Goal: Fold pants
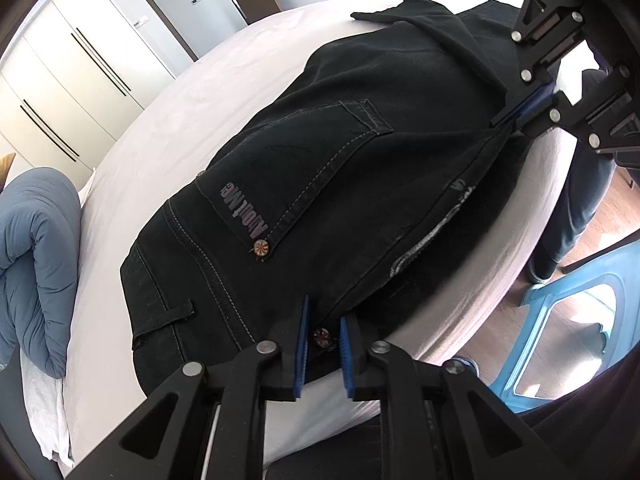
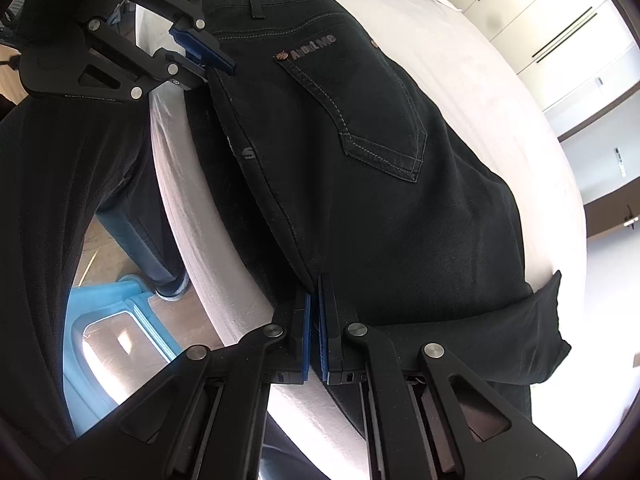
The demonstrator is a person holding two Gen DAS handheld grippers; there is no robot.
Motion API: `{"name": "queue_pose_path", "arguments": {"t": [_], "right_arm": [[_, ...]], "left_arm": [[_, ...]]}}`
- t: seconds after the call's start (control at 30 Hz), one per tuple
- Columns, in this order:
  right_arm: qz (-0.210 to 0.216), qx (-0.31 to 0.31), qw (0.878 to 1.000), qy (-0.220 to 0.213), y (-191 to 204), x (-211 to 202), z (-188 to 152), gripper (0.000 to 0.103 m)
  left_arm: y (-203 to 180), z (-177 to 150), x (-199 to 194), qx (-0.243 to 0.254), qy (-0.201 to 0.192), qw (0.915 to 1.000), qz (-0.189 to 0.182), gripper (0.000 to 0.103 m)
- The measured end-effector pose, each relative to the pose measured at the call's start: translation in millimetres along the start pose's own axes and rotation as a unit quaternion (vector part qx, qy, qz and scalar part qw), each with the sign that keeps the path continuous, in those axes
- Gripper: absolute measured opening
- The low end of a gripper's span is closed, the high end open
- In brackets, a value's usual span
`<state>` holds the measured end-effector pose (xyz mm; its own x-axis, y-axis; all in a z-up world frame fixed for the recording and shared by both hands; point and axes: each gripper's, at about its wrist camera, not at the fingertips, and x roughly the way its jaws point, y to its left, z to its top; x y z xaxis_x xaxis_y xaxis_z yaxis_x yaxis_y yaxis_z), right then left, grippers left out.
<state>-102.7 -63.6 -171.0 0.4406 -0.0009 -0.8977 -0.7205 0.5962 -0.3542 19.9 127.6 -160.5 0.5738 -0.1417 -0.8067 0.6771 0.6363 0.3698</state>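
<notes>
- Black pants [image 1: 344, 184] are laid folded on a white-sheeted bed [image 1: 168, 120], near its edge.
- Left gripper [image 1: 324, 320] is parted around the waistband; right gripper [image 2: 315, 312] is clamped on fabric.
- White wardrobes [image 1: 72, 80] and a wooden floor [image 1: 500, 340] are seen.

The pants [image 1: 320, 168] in front of me are black denim, folded leg over leg and lying flat along the near edge of the white bed [image 1: 192, 92], back side up. I can see a back pocket [image 2: 372, 112] outlined in pale stitching with grey lettering across its top and a copper rivet at the corner, plus a belt loop on the waistband at my left. At my right, a folded end of leg lies doubled over.
</notes>
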Motion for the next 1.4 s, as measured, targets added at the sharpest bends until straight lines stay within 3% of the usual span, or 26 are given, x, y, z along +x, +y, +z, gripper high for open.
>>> {"name": "queue_pose_path", "arguments": {"t": [0.03,0.1,0.13,0.23,0.3,0.57,0.7,0.77,0.83,0.9,1.07,1.17,1.2,1.3,1.4], "right_arm": [[0.0,0.002,1.0,0.001,1.6,3.4,1.9,0.003],[0.003,0.014,1.0,0.002,0.6,9.5,4.7,0.003],[0.006,0.02,1.0,0.001,-0.7,10.8,5.9,0.003],[0.012,0.029,0.999,-0.006,-1.6,11.6,8.0,0.003],[0.012,0.029,0.999,-0.007,-1.5,11.9,7.8,0.003],[0.017,0.035,0.999,-0.011,-1.4,16.3,5.5,0.003],[0.009,0.029,0.999,-0.014,2.0,21.2,3.9,0.003],[0.004,0.029,0.999,-0.015,4.5,21.4,3.6,0.003],[0.011,0.043,0.999,-0.017,1.1,21.7,2.3,0.003],[0.019,0.059,0.998,-0.021,-2.9,22.5,0.4,0.003],[0.008,0.061,0.998,-0.025,-0.6,21.9,0.4,0.005],[0.007,0.068,0.997,-0.025,-0.2,22.1,1.5,0.007],[0.006,0.069,0.997,-0.024,0.0,23.0,2.1,0.007],[0.007,0.074,0.997,-0.023,-0.3,24.1,3.4,0.007],[0.011,0.088,0.996,-0.028,-0.7,22.1,1.7,0.007]], "left_arm": [[3.4,-0.9,-0.5,-0.008,0.0,0.9999,0.007,0.037],[15.7,-1.4,-3.0,-0.04,0.0,0.9992,0.005,0.042],[24.2,-2.4,-3.9,-0.06,0.003,0.9982,-0.005,0.031],[29.6,-3.9,-3.6,-0.074,0.008,0.9971,-0.013,0.019],[21.9,-4.3,-2.9,-0.05,0.012,0.9987,0.002,0.018],[14.5,-9.1,6.0,-0.03,0.01,0.9995,0.007,0.017],[14.5,-7.9,10.7,-0.04,0.015,0.9991,0.004,0.018],[11.4,-4.1,5.3,-0.026,0.021,0.9992,0.021,0.027],[7.6,-0.8,-5.3,-0.006,0.025,0.9983,0.053,0.069],[9.3,-1.0,-22.9,-0.006,0.008,0.9987,0.049,0.086],[45.1,5.8,-61.8,-0.103,-0.016,0.994,0.035,0.086],[73.0,20.7,-65.1,-0.191,-0.038,0.9809,0.011,0.083],[76.9,28.3,-61.8,-0.205,-0.043,0.9778,0.005,0.076],[76.2,56.6,-39.0,-0.23,-0.047,0.9717,-0.024,0.067],[57.0,73.6,-2.5,-0.216,-0.01,0.9757,-0.038,0.054]]}}
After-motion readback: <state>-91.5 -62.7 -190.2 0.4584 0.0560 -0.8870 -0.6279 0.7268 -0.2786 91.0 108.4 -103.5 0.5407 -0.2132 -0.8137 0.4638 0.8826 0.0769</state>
